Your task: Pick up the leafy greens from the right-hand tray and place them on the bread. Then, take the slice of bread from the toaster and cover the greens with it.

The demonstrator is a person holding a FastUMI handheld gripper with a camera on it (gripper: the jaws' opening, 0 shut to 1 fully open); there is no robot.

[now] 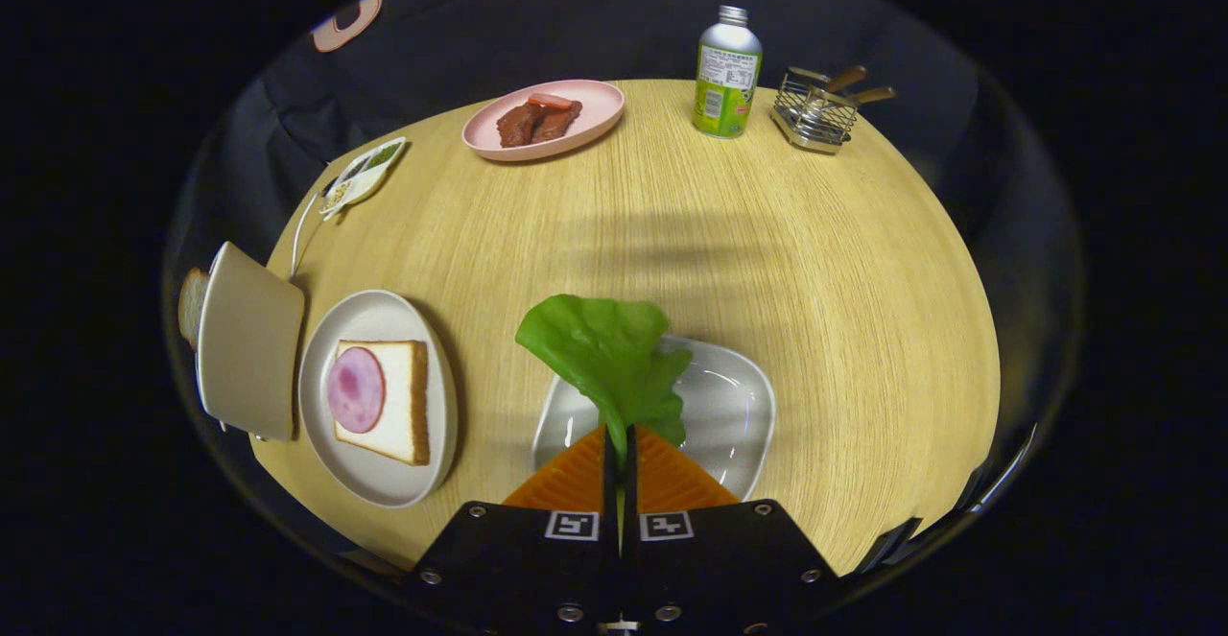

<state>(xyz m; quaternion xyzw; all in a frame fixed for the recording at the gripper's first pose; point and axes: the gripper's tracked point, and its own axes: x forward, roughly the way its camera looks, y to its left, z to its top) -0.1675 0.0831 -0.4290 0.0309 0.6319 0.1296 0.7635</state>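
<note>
On the round light wooden table (815, 329), the landmark is the white shallow tray (734, 415) that lies just ahead of the gripper (619, 459). Far to the left of this tray stands a beige toaster (247, 341) at the table edge, and a slice of white bread (191, 304) sticks out from its far side. Between the toaster and the tray lies a round grey plate (379, 482), which carries a square slice of bread with brown crust (401, 404) and a round pink slice of ham (355, 388) on top of it. Beyond this plate, well apart from the tray, a small white divided dish (363, 176) sits near the table edge. Over the tray the gripper's two fingers are pressed together on the stem of a green lettuce leaf (600, 348), and the leaf stands up above the tray's left part. Far beyond the tray lies an oval pink plate (595, 123) with brown meat pieces (537, 121). To the right of it stand a green and silver metal bottle (727, 75) and a small wire basket (815, 118) with wooden-handled utensils.
</note>
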